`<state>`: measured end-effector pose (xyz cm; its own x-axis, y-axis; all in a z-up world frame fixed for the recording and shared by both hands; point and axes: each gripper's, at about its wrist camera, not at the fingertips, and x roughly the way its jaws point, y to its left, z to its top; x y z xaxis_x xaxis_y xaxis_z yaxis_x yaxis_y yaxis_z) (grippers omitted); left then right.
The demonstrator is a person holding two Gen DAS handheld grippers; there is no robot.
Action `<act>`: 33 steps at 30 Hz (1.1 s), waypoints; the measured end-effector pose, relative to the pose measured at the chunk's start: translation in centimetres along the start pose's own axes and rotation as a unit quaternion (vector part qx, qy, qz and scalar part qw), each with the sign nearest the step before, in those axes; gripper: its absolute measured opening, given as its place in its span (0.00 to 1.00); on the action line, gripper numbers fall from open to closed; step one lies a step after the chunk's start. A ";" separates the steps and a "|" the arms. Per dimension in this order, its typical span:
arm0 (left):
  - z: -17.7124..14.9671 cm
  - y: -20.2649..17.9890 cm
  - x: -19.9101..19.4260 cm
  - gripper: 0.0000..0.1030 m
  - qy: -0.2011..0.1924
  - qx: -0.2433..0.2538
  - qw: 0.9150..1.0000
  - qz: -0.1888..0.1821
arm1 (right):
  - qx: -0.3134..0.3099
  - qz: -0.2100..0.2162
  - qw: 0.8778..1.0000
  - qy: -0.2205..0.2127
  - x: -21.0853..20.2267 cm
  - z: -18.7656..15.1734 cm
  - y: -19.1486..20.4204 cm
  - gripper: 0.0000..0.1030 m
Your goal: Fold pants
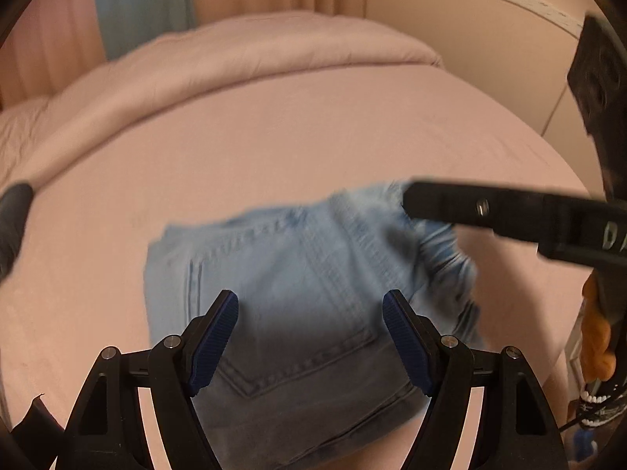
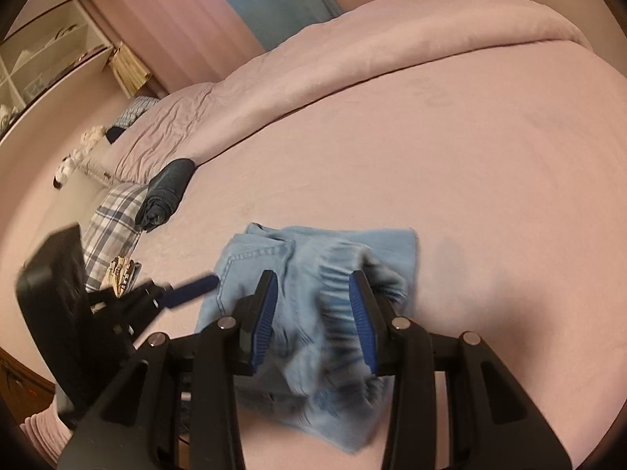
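Note:
Light blue denim pants [image 1: 298,274] lie folded into a compact bundle on the pink bed sheet [image 1: 274,149], back pocket facing up. My left gripper [image 1: 309,313] is open just above the near part of the bundle, jaws wide apart with nothing between them. In the right wrist view the pants [image 2: 313,274] show a crumpled, blurred edge between the jaws. My right gripper [image 2: 313,297] is open over that edge and grips nothing. It also shows in the left wrist view [image 1: 482,211] reaching in from the right above the pants. The left gripper [image 2: 188,286] shows at the bundle's left side.
A rolled dark garment [image 2: 164,192] and a plaid cloth [image 2: 113,227] lie at the bed's left. A bunched pink duvet [image 2: 352,58] runs along the far side. Shelves [image 2: 43,58] stand beyond the bed. A wall [image 1: 490,58] is at the right.

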<state>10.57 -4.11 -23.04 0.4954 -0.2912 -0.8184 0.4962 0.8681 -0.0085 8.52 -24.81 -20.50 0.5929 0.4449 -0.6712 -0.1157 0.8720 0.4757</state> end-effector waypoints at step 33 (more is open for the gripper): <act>-4.6 4.1 1.4 0.75 0.022 -0.087 0.996 -0.011 | -0.133 -0.120 0.981 0.076 2.8 -5.1 2.4 0.42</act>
<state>10.03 0.89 -26.90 0.4526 -0.2958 -0.8412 0.3727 0.9198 -0.1229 5.84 -20.40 -24.14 0.5055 0.2270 -0.8325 -0.2033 0.9689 0.1407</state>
